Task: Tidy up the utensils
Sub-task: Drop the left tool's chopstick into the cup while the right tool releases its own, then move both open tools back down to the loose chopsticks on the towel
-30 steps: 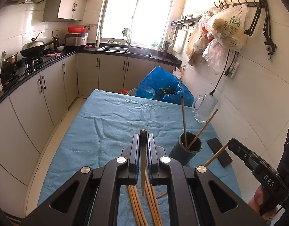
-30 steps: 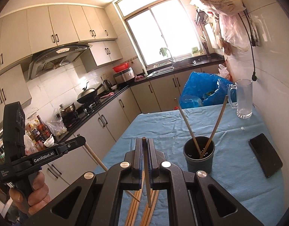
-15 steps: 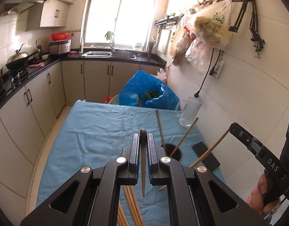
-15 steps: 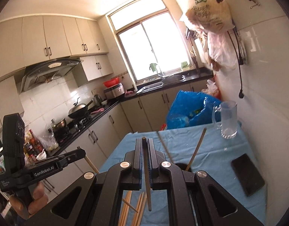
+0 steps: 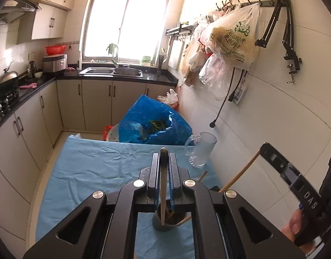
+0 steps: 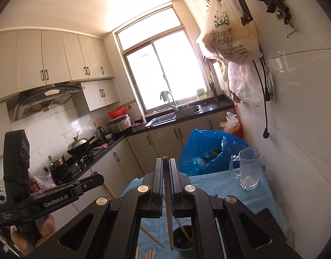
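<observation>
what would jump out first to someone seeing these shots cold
Each gripper is clamped on a single wooden chopstick hanging down over the dark holder: the left gripper with its chopstick above the holder, the right gripper likewise. Behind, a big blue bag sits past the blue-covered table.

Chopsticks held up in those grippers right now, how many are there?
2. One chopstick is clamped in the left gripper, above the dark holder; the other chopstick is in the right gripper. Ungripped ones are partly hidden.
</observation>
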Demonstrator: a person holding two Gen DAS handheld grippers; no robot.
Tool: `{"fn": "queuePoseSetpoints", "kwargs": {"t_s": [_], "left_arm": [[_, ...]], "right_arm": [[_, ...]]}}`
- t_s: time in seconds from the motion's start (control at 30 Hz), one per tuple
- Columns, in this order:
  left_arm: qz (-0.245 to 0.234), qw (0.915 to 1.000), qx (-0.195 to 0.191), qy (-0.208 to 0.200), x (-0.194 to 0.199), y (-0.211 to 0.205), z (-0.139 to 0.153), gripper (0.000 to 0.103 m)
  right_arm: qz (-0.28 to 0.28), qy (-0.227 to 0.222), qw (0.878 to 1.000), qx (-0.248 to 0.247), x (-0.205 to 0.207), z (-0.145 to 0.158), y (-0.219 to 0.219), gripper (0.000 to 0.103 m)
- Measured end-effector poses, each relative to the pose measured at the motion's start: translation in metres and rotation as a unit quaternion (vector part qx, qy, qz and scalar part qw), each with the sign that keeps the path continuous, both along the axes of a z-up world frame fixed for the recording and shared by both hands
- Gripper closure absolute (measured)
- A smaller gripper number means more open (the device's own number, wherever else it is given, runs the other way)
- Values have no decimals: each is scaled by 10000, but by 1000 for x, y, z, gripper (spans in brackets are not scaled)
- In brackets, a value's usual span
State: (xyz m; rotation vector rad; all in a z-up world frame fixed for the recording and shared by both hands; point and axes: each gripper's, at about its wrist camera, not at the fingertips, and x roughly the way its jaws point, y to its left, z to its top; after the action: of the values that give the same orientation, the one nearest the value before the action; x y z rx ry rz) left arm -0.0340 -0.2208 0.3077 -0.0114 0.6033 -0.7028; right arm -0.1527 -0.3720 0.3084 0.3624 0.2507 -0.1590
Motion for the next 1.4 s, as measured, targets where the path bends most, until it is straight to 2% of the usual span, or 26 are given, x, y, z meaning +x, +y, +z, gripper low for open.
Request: {"fn": "queuePoseSetpoints", "kwargs": {"t_s": [0.13, 0.37, 0.57, 0.87, 0.9, 0.93, 0.97, 1.0, 1.13, 1.17, 1.27, 1.3, 1.33, 1.4], "left_arm": [[-20, 9998, 57, 175, 14, -19, -13, 96], [-27, 9972, 407, 629, 34, -36, -61, 96], [71, 9948, 580, 836, 47, -36, -91, 96], [135, 9934, 576, 987, 59, -35, -105, 96], [129, 9934, 557, 992, 59, -34, -104, 94], [126, 9937, 527, 985, 58, -32, -103, 87], [131, 9940, 503, 964, 57, -31, -102, 83], [139, 9944, 476, 932, 56, -29, -99, 72], [190, 9955, 376, 847, 50, -16, -92, 55], [201, 9954, 338, 874, 49, -12, -91, 52], [314, 9952, 255, 887, 44, 7, -90, 28], [367, 9950, 245, 901, 43, 15, -92, 17], [458, 9944, 219, 926, 41, 27, -95, 13], [612, 9930, 187, 988, 40, 44, -101, 13]], "right_arm": [[-64, 162, 9998, 7, 15, -11, -9, 98], [-27, 791, 9967, 173, 45, -61, -21, 98], [27, 1263, 9909, 456, 66, -97, -36, 97], [51, 1501, 9862, 698, 75, -117, -44, 96], [49, 1504, 9861, 706, 75, -118, -45, 91], [59, 1503, 9860, 716, 74, -118, -45, 87], [69, 1483, 9862, 728, 72, -117, -45, 76], [67, 1442, 9868, 729, 70, -115, -45, 69], [-13, 1315, 9889, 686, 58, -108, -44, 68], [-23, 1290, 9892, 699, 55, -107, -44, 62], [-115, 1207, 9901, 713, 41, -106, -44, 33], [-148, 1174, 9905, 693, 36, -107, -42, 24], [-202, 1170, 9908, 645, 30, -109, -40, 19], [-291, 1241, 9904, 531, 21, -115, -34, 9]]}}
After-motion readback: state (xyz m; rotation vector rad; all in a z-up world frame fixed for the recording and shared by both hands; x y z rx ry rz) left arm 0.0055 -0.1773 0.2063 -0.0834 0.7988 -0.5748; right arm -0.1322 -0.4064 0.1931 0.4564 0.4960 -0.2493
